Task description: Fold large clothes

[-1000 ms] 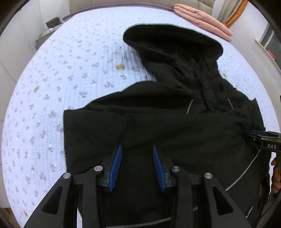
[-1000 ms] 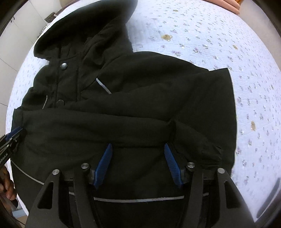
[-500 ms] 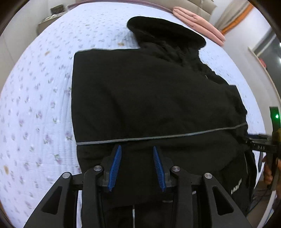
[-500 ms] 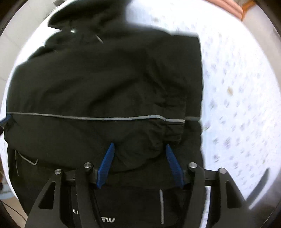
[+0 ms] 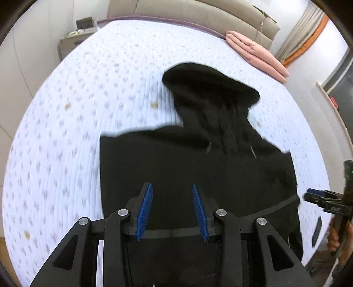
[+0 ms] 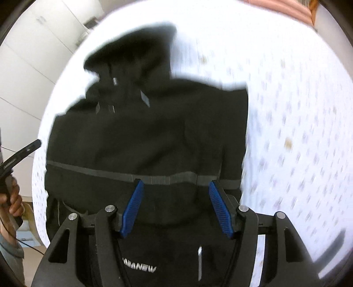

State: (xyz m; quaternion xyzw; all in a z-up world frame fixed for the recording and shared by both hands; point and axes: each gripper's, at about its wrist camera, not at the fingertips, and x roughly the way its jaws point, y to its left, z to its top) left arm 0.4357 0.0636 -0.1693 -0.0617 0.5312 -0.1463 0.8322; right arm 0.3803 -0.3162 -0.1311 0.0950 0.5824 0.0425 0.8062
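Observation:
A black hooded jacket (image 5: 198, 167) lies on the bed, hood (image 5: 207, 88) toward the headboard, its lower part folded up over the body with a grey reflective stripe across it (image 6: 123, 174). My left gripper (image 5: 172, 187) is open and hovers over the jacket's near left part. My right gripper (image 6: 175, 183) is open over the jacket's near edge, by the stripe. The right gripper also shows at the right edge of the left wrist view (image 5: 324, 198). The left gripper shows at the left edge of the right wrist view (image 6: 19, 154). Both views are motion-blurred.
The bed has a white quilt with small flowers (image 5: 77, 110). Folded pink bedding (image 5: 256, 55) lies at the far right by the beige headboard (image 5: 198, 11). A bedside cabinet (image 5: 72, 42) stands at the far left.
Both grippers carried the jacket's hem up over its body, then pulled back and rose. The right gripper's jaws stand a little wider than before. The fold now lies flat on the bed.

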